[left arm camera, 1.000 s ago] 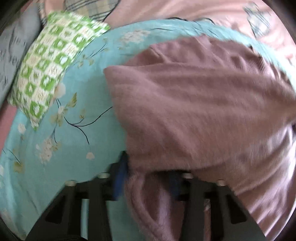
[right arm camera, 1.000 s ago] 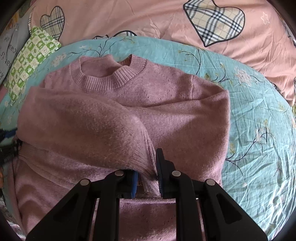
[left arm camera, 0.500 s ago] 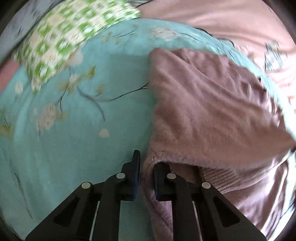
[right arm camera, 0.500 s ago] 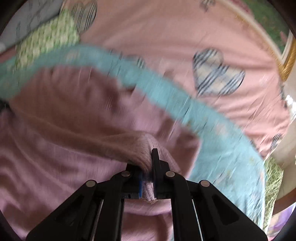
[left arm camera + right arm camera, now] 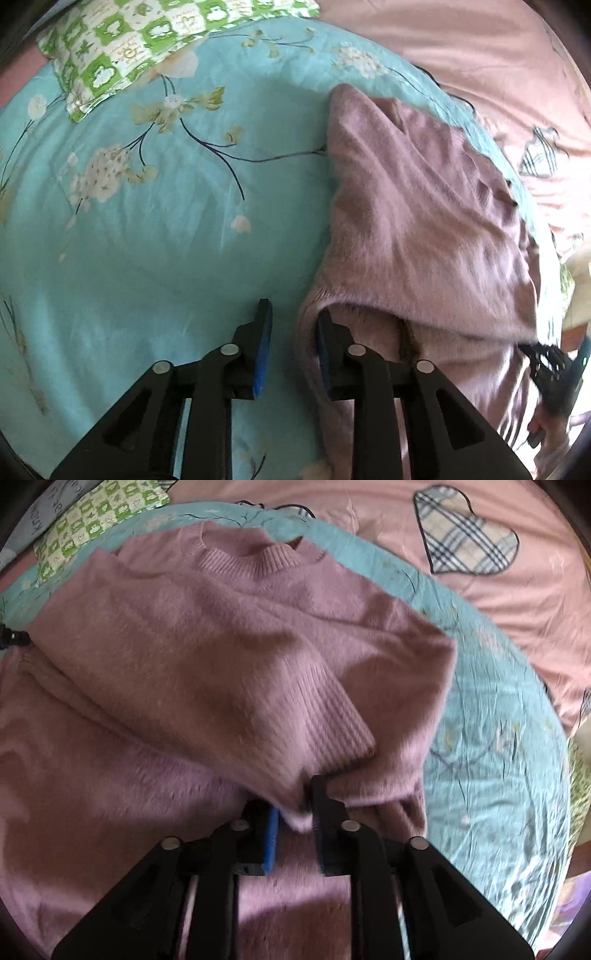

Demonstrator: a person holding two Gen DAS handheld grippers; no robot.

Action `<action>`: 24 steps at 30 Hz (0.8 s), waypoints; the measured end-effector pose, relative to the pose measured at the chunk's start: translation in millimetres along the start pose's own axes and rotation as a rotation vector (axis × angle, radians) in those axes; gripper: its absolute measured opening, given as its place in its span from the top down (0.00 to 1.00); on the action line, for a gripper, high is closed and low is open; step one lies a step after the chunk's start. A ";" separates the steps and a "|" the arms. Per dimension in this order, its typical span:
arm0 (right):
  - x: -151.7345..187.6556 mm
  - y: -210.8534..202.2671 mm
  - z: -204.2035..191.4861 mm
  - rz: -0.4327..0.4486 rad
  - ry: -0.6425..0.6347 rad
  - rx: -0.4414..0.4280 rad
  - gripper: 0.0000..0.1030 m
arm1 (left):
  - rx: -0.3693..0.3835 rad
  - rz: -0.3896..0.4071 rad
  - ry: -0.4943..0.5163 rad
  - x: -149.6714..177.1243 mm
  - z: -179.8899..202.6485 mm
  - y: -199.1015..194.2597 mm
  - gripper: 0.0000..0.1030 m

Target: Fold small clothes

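Note:
A mauve knit sweater (image 5: 221, 635) lies on a teal floral sheet (image 5: 147, 229), neck at the far side, with one sleeve folded across the body so its ribbed cuff (image 5: 343, 723) points toward me. My right gripper (image 5: 295, 797) is open, its jaws on either side of the cuff's near corner. My left gripper (image 5: 293, 314) is open at the sweater's left edge (image 5: 406, 221); its right finger touches the fabric and the left finger is over bare sheet. The right gripper also shows at the far right of the left wrist view (image 5: 550, 373).
A green-and-white checked pillow (image 5: 147, 48) lies at the far left of the sheet. A pink bedcover with plaid hearts (image 5: 465, 550) lies beyond and to the right of the sheet. The sheet's edge curves down at the right (image 5: 517, 775).
Both grippers have opened and let go of the sweater. The folded sleeve now rests across the body. The left gripper has shifted left, so its left finger is over bare sheet.

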State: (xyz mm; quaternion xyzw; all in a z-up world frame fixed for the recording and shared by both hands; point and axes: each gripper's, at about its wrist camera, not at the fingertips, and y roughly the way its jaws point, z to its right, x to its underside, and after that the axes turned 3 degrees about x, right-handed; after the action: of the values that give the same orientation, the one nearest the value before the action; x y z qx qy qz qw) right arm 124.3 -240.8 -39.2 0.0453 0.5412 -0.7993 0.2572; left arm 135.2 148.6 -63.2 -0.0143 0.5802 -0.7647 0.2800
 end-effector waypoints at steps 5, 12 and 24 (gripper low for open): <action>7.6 -26.2 28.7 0.019 0.158 -0.134 0.60 | 0.082 0.005 0.075 -4.8 3.4 -37.4 0.62; -10.7 -23.3 88.7 0.073 0.521 -0.352 0.52 | 0.196 0.039 -0.083 -64.7 1.5 -28.4 0.37; -51.4 50.4 67.7 -0.089 0.324 -0.316 0.47 | 0.088 -0.018 -0.073 -131.6 24.1 54.5 0.28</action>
State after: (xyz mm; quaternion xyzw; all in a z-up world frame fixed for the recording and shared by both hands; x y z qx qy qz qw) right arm 205.9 -296.5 -35.9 0.1083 0.6952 -0.6975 0.1356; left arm 276.9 176.7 -64.3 -0.0350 0.5353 -0.7910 0.2942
